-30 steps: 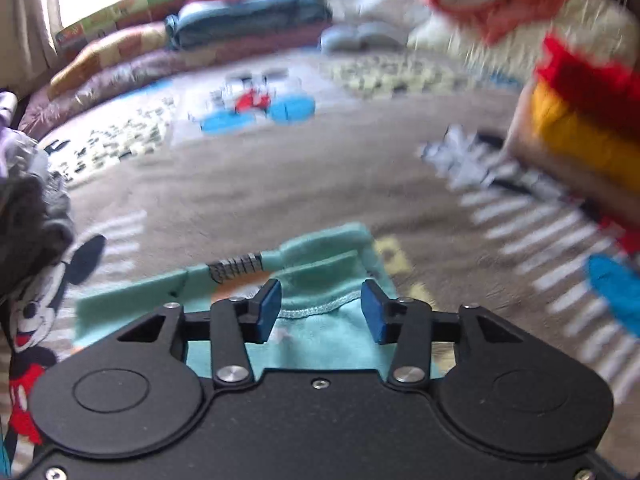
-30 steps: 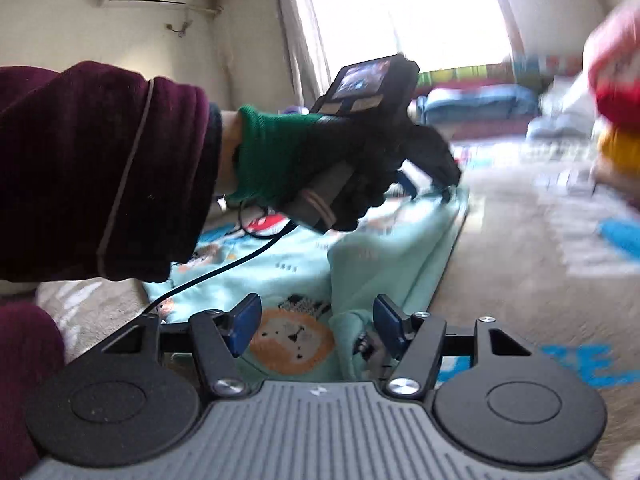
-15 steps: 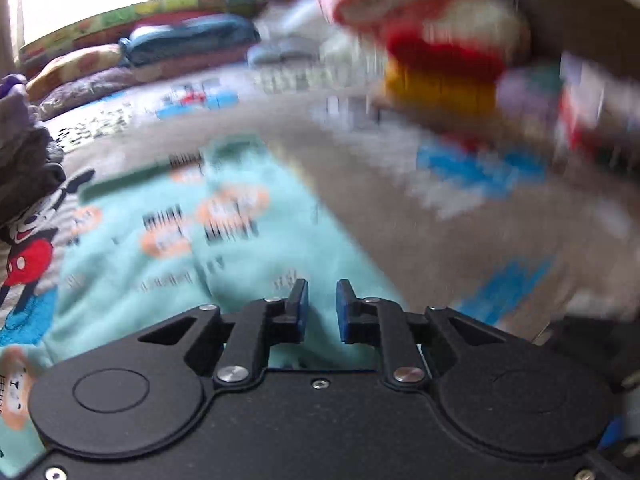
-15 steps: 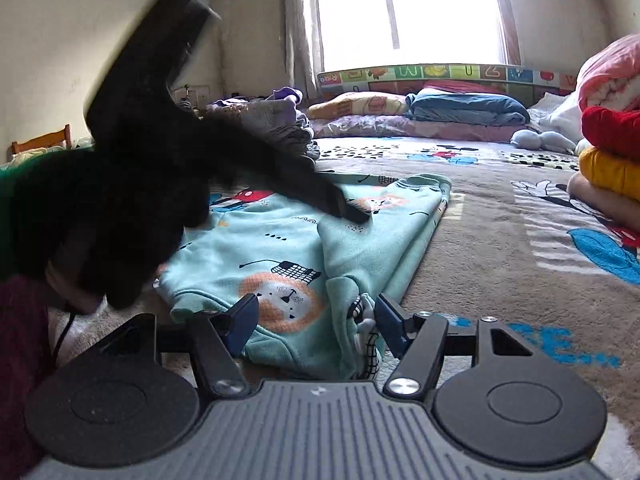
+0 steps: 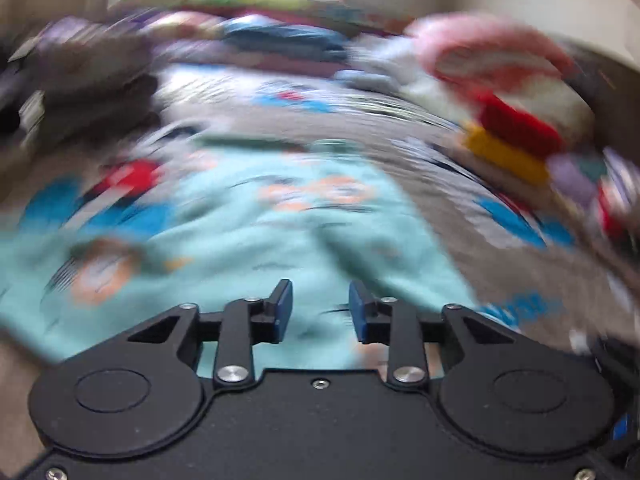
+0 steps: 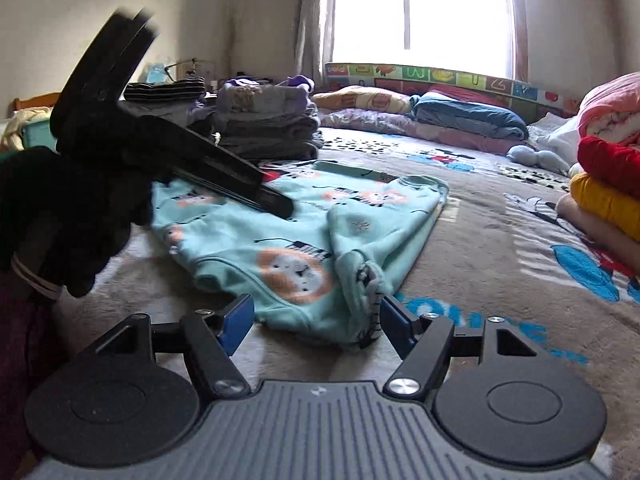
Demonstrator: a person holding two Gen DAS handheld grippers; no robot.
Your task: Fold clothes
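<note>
Blanket [image 6: 500,248]: grey, patterned, bare and roomy right of garment.
Garment [image 6: 304,240]: mint lion-print, partly folded, mid-blanket, right edge straight.
Left gripper [image 5: 320,308]: jaws just reopening, part open above cloth, nothing held.
Right gripper [image 6: 316,316]: jaws widening, straddling near hem, unclamped.

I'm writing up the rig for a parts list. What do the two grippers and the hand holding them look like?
Left gripper: black body, blue pads. Right gripper: ribbed grey body, black linkages, blue pads. The left hand wears a black glove above a maroon sleeve.
</note>
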